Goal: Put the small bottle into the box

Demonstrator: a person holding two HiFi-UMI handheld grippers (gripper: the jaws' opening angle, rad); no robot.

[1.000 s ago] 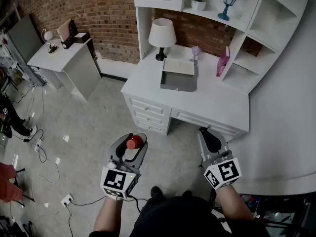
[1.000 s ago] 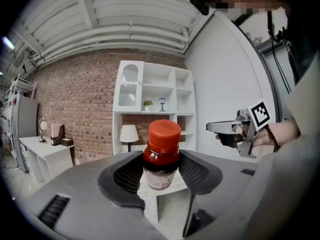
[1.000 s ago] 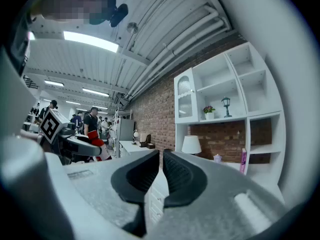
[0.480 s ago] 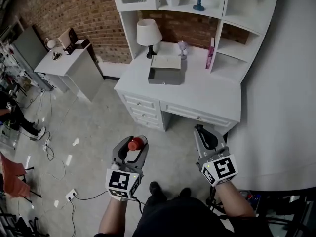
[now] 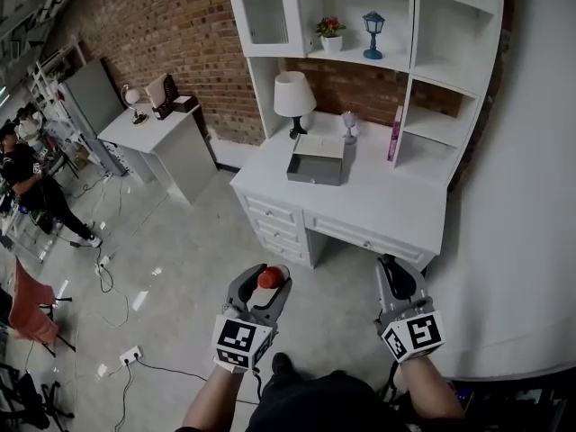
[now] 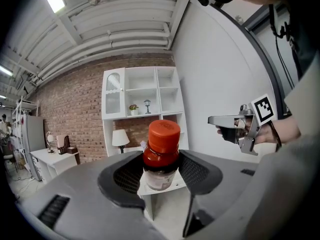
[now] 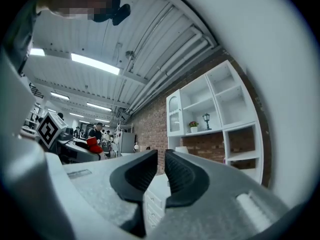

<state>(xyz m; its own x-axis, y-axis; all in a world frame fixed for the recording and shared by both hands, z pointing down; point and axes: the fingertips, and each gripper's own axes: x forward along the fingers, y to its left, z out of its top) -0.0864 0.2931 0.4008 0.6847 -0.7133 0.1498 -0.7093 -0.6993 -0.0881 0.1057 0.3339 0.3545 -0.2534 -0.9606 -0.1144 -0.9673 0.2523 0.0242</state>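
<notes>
The small bottle [image 6: 161, 154], dark red with an orange-red cap [image 5: 269, 277], sits upright between the jaws of my left gripper [image 5: 264, 282], which is shut on it. That gripper hangs over the floor, well short of the white desk [image 5: 396, 210]. The grey open box [image 5: 317, 166] lies on the desk near the lamp, its lid tipped back. My right gripper [image 5: 400, 275] hovers by the desk's right front corner, jaws shut with nothing between them; in its own view the pads [image 7: 150, 173] nearly touch. In the left gripper view the right gripper [image 6: 235, 129] shows at the right.
A white lamp [image 5: 294, 97], a small purple figure [image 5: 349, 126] and a pink book [image 5: 395, 133] stand on the desk beside the box. Shelves [image 5: 369, 25] rise above. A white side cabinet [image 5: 162, 147] stands left. Cables [image 5: 108, 277] cross the floor; a person [image 5: 31, 183] stands far left.
The head view has tilted up, so the desk and shelves sit lower and closer to mid-frame. Both grippers keep their hold and spacing; the left one still carries the bottle.
</notes>
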